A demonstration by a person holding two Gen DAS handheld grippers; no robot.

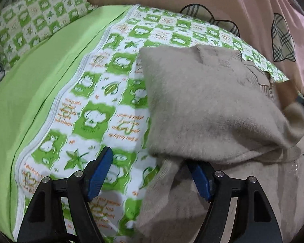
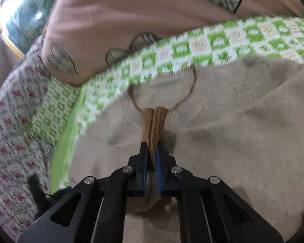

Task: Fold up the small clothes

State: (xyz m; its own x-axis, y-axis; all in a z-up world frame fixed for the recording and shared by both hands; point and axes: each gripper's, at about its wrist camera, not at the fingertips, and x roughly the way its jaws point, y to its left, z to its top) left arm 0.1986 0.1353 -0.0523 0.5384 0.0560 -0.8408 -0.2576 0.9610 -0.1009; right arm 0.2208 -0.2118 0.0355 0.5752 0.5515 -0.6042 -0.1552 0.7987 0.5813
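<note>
On bed sheet [image 1: 87,93]: beige sweater [image 1: 212,105] lies partly folded. Right gripper [image 2: 151,149] fingers clamped on ribbed neckline [image 2: 156,121]. Left gripper [image 1: 150,162] fingers wide, empty; one seemingly under fold edge. Step: fold in progress. Next: left needs firm pinch on hem.

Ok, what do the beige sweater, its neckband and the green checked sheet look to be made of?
Sweater: soft fuzzy knit, maybe wool or a brushed blend; a matte, hairy nap shows. Neckband, pinched in the right gripper: tighter ribbed knit in darker tan, with clear vertical ribs. Sheet: thin woven printed fabric, probably cotton or a blend; flat, smooth, matte.
</note>
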